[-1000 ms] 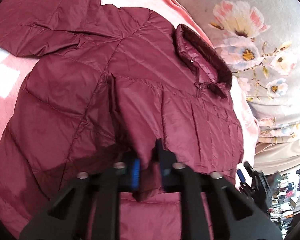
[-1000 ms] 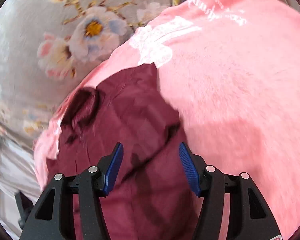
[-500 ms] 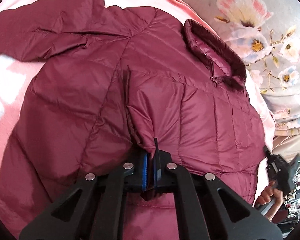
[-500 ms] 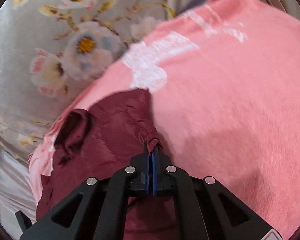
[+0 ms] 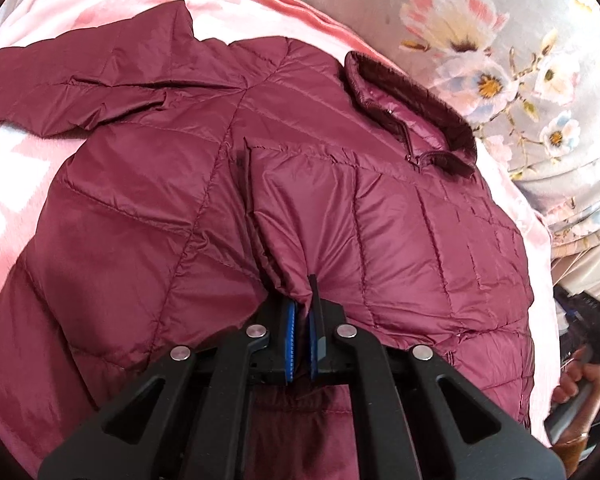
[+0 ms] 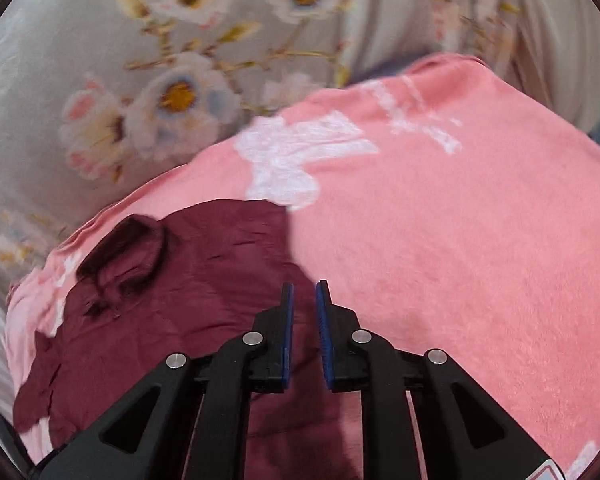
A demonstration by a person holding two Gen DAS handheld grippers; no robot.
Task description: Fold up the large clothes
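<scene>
Left gripper (image 5: 303,312): pitched downward over the near part of the jacket (image 5: 148,216); jaws pressed nearly together on a pinched fold of the maroon quilted fabric, which rises between the blue pads (image 5: 290,344).

Right gripper (image 6: 303,300): angled downward above the boundary where the jacket meets bare blanket (image 6: 460,248); jaws at a narrow gap and opening, nothing between them (the frame is motion-blurred). In the left wrist view, at the lower right border, a person's hand (image 5: 576,384) is closed around a gripper handle; its jaws cannot be made out there.

Jacket: maroon, quilted, lying spread on the pink blanket. One sleeve (image 5: 72,84) extends toward the blanket's far left part. The right side panel is folded over the front, its edge running down the middle. The stand-up collar (image 5: 412,108), with a zip at its base, lies toward the blanket's far right edge.

Blanket: pink, fleecy, with white printed patches (image 6: 292,160); it carries the jacket and covers the bed.

Bedding beyond: grey fabric printed with large pink, white and blue flowers (image 5: 460,16), lying past the blanket's far edge in both views.

Room: a sliver of dark, cluttered items at the left wrist view's lower right edge, too small to identify.
</scene>
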